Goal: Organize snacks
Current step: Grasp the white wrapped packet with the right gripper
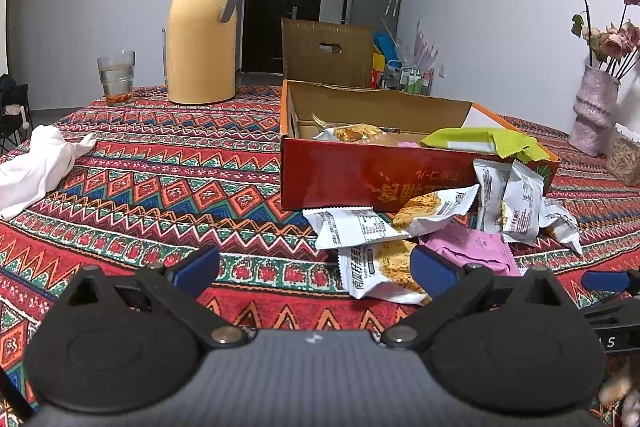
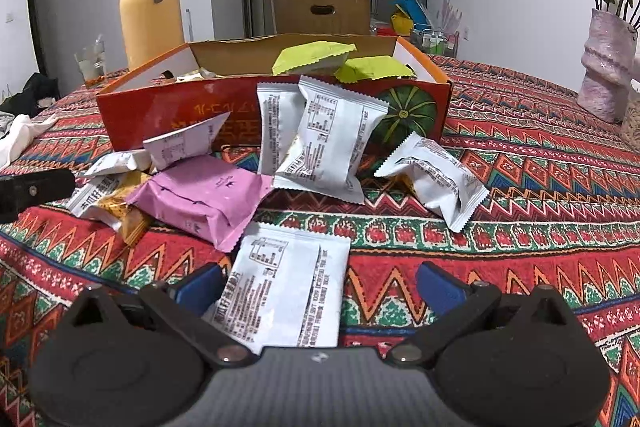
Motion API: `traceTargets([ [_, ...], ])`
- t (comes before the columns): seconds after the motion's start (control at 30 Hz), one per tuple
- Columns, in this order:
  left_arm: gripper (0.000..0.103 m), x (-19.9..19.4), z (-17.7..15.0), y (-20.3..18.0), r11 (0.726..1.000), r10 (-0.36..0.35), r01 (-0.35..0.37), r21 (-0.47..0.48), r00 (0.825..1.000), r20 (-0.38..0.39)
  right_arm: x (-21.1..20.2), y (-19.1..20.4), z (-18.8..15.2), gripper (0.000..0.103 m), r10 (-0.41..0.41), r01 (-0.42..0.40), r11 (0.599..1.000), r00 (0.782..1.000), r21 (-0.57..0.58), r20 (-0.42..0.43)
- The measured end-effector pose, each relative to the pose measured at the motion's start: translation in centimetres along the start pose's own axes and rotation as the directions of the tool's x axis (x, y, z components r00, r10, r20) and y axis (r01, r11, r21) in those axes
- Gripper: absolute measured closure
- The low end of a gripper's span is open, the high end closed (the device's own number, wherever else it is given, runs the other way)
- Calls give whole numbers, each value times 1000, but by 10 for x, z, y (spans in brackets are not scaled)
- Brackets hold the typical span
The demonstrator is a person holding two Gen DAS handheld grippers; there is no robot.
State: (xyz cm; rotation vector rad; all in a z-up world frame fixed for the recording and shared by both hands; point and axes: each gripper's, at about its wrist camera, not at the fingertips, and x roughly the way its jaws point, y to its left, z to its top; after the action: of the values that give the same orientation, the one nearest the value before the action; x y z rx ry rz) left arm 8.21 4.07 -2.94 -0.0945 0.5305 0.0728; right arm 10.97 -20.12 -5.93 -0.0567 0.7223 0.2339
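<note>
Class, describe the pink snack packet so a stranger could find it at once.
Start at the red cardboard box with the pumpkin picture on the patterned tablecloth. In front of it lies a heap of snack packets. The pink snack packet is the only pink one there, lying flat among white printed packets.

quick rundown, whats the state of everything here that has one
left gripper: open, empty
right gripper: open, white packet lying between its fingers
red box: open, partly filled
green packets: in the box
pink packet: on the tablecloth, outside
thermos: upright, lid shut
glass: upright, part full
</note>
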Motion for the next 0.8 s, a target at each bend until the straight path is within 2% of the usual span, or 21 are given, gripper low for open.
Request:
traceTargets([
  [0.2,0,-1,0,2,1000,0,0,-9,1000,4,0,-1,0,1,11,-11,1000,1000,-6,-1],
  [0.37,0,1,0,3,1000,2,-2,-15,1000,-6,-4,0,0,24,25,-25,1000,999,-11,27],
  [0.4,0,1,0,3,1000,2,-2,-16,1000,-8,-5,0,0,32,28,-28,1000,999,-11,34],
  [0.43,0,2,0,3,1000,3,-3,-16,1000,-10,-6,0,-1,46,31,-30,999,999,-11,40],
  [0.47,0,2,0,3,1000,4,-4,-16,1000,-11,-7,0,-1,52,35,-35,999,998,-9,48],
  [0.57,0,3,-1,3,1000,9,-9,-15,1000,-15,-9,-4,-1,59,45,-46,999,997,14,63],
  [0.8,0,5,-1,2,1000,20,-21,-10,999,-25,-21,-14,-3,59,48,-60,995,989,78,142],
])
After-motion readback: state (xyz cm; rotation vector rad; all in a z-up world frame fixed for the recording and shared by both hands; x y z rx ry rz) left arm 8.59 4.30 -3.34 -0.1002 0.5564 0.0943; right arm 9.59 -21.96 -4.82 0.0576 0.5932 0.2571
